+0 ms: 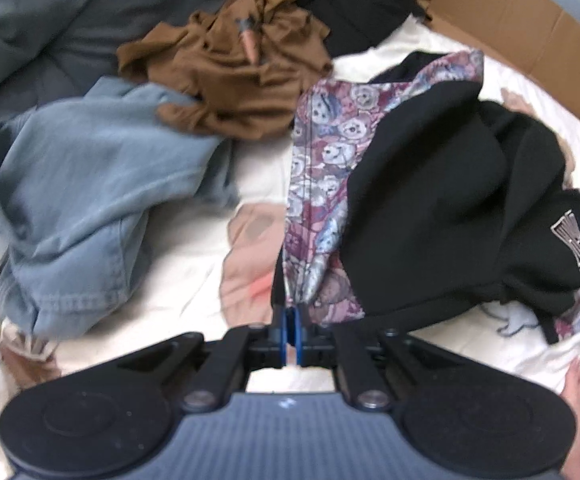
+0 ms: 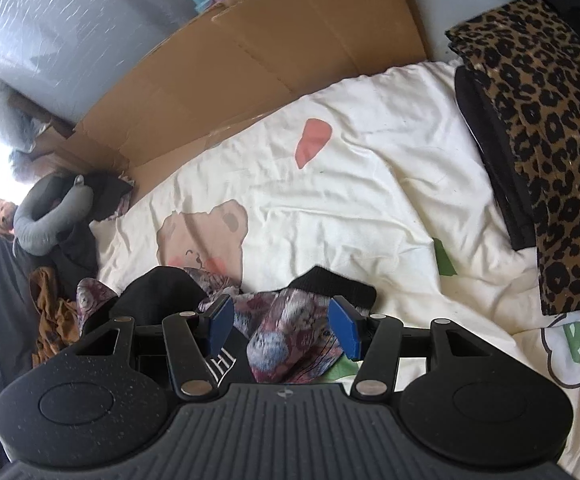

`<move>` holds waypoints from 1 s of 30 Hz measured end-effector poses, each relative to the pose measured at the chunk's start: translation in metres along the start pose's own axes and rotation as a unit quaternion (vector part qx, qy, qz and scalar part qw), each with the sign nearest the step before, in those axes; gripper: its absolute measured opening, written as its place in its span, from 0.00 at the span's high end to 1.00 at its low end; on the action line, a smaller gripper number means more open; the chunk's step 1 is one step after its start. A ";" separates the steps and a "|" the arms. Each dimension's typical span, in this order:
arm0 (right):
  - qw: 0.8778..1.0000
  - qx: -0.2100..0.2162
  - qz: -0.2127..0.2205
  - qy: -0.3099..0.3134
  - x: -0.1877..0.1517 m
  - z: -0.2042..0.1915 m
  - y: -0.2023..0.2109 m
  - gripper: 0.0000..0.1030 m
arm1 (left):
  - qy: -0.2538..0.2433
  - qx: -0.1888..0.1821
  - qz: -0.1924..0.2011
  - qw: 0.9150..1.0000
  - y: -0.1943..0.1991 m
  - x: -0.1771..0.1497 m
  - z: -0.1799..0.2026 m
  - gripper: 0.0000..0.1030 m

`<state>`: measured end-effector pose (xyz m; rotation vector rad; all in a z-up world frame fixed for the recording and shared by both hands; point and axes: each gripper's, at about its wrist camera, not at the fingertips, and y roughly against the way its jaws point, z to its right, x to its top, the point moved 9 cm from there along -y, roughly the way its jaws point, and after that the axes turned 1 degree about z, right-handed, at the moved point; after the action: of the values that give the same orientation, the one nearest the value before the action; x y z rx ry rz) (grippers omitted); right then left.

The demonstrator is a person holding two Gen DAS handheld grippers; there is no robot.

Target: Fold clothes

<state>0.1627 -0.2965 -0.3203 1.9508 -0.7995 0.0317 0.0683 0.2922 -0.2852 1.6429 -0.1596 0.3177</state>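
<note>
The left hand-held gripper is pinching the near edge of a black jacket with a floral lining — its blue pads are pressed together on the fabric. The jacket is lying crumpled on a cream bedsheet printed with cartoon bears, its lining turned outward along the left side. To the left of it a pair of light blue jeans is sitting in a heap, and beyond that a brown garment is bunched up, touching the jeans.

The right hand-held gripper is standing with its jaws spread wide — a fold of the same jacket, lining outward, is lying between the blue pads, which are not pressing on it. A folded leopard-print cloth is resting on the bed at the right, well apart from the jacket. A flattened cardboard box is lining the far edge of the bed.
</note>
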 end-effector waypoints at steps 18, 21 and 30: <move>0.999 0.010 -0.021 0.034 -0.018 -0.022 -0.013 0.42 | 0.029 0.036 -0.030 0.998 0.005 -0.008 -0.040 0.89; 0.999 0.013 -0.024 0.038 -0.021 -0.024 -0.016 0.42 | 0.030 0.074 -0.041 0.996 0.001 -0.001 -0.052 0.72; 0.998 0.011 -0.035 0.042 -0.028 -0.028 -0.032 0.42 | 0.038 0.062 -0.013 0.997 -0.006 0.046 -0.039 0.48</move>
<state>0.1667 -0.2496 -0.3412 1.9843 -0.6780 0.0803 0.1090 0.3357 -0.2745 1.7503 -0.0622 0.3755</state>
